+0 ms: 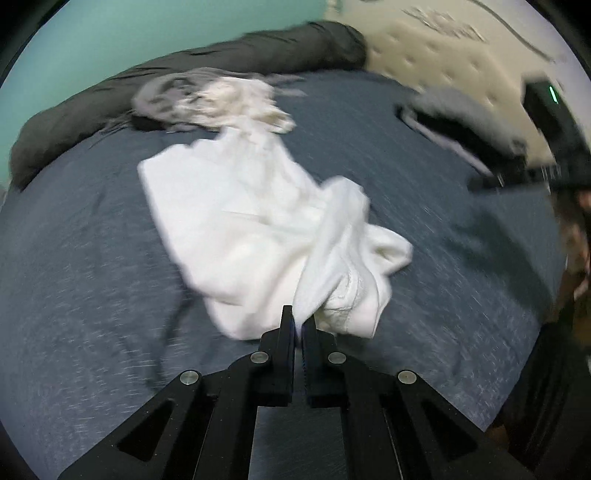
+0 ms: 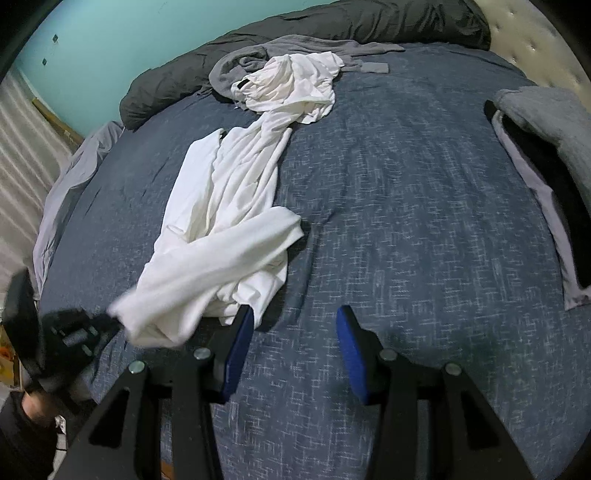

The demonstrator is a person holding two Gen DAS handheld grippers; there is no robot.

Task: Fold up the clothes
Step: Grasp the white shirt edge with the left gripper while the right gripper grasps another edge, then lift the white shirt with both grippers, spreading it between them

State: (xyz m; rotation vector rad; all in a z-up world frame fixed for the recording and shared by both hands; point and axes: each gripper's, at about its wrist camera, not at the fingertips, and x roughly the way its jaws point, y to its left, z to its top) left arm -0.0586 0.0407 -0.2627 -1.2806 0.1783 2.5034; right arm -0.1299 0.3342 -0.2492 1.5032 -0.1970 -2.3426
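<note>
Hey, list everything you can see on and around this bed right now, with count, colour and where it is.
white garment: one, white, stretched across the bed's middle, near end pinched by the left gripper
white crumpled garment: one, white, far side, on the grey garment
grey garment: one, grey, far side by the rolled blanket
rolled blanket: one, dark grey, along the far edge
folded stack: one, grey and black, right side
bedspread: one, blue heathered, covering the bed
left gripper: one, black, shut on the white garment
right gripper: one, black with blue pads, open, above the bedspread
</note>
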